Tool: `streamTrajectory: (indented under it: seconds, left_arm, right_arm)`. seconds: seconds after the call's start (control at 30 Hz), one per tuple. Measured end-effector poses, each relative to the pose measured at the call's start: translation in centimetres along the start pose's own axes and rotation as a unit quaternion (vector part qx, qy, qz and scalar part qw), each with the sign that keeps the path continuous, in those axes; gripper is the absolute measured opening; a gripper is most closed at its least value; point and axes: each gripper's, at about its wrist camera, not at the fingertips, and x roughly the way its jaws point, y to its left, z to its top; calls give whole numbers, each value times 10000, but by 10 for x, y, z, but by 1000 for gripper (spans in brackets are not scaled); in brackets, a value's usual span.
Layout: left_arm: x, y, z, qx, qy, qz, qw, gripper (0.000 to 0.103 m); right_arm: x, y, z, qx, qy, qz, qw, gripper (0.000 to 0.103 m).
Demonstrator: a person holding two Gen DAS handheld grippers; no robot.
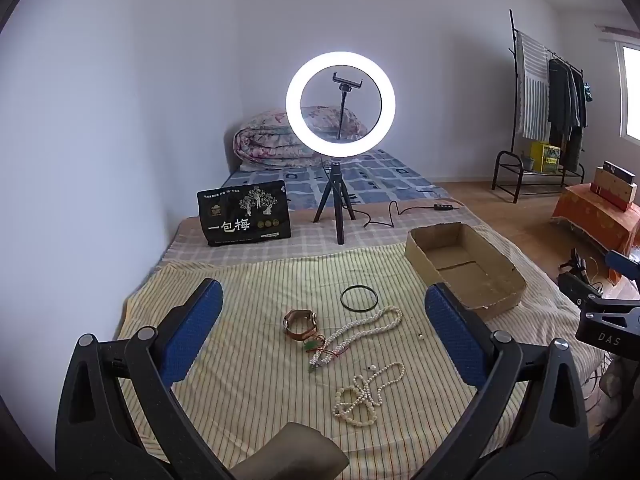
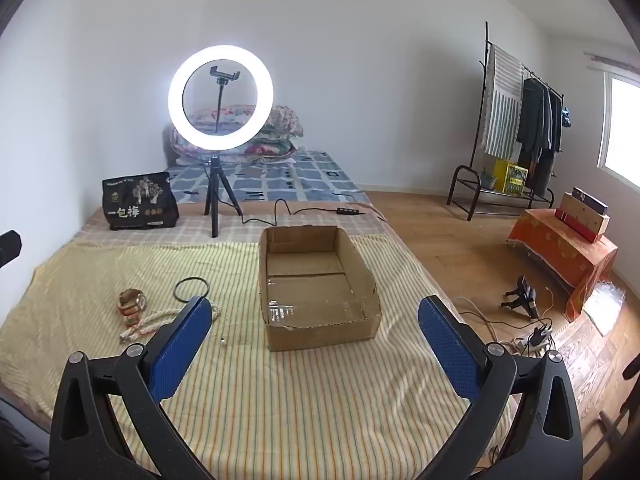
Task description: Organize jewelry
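Observation:
Jewelry lies on a yellow striped cloth [image 1: 248, 380]. In the left wrist view I see a black ring bangle [image 1: 359, 299], a brown-strap watch [image 1: 301, 322], a long pearl necklace [image 1: 360, 334], a bead string [image 1: 368, 394] and a small green pendant [image 1: 310, 346]. An empty cardboard box [image 1: 464, 268] sits to the right. My left gripper [image 1: 324, 322] is open above the jewelry, holding nothing. My right gripper [image 2: 314, 320] is open in front of the box [image 2: 316, 280]. The bangle [image 2: 191, 289] and watch [image 2: 132, 300] lie left of it.
A lit ring light on a tripod [image 1: 340, 108] and a black printed bag [image 1: 243, 212] stand behind the cloth. A cable runs behind the box. A clothes rack [image 2: 516, 120], an orange-covered stand [image 2: 560, 248] and floor cables [image 2: 528, 332] are to the right.

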Motion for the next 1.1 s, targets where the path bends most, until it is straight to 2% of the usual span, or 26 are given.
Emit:
streamTrajectory:
  seconds: [1.1]
  left_arm:
    - [-1, -4, -3, 91, -16, 24, 10000, 103]
  right_arm:
    - [3, -2, 0, 6, 27, -57, 10000, 102]
